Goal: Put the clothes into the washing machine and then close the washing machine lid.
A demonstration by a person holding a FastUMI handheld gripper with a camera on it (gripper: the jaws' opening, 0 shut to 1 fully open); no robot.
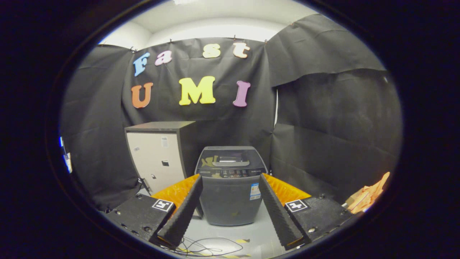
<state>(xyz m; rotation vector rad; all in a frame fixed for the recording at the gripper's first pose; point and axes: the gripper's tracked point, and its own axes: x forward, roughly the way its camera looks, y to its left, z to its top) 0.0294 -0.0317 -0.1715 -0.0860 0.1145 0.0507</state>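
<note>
The tool (230,180) is spread wide, its two fingers (183,212) angled apart and gripping nothing. Beyond them and framed in the gap between them, a small dark grey top-loading washing machine (230,187) stands on the pale floor (251,230) close to the black cloth back wall. Its lid (230,158) lies flat and closed over the top, with a row of controls along the front edge. Just beside the machine, on its left, stands a cream-fronted cabinet (158,162) with a dark top. Well off to the right, against the side wall, lies a crumpled orange piece, probably the clothes (368,196), though it is small and distorted there. Thin cables (205,248) loop on the floor between the finger bases.
</note>
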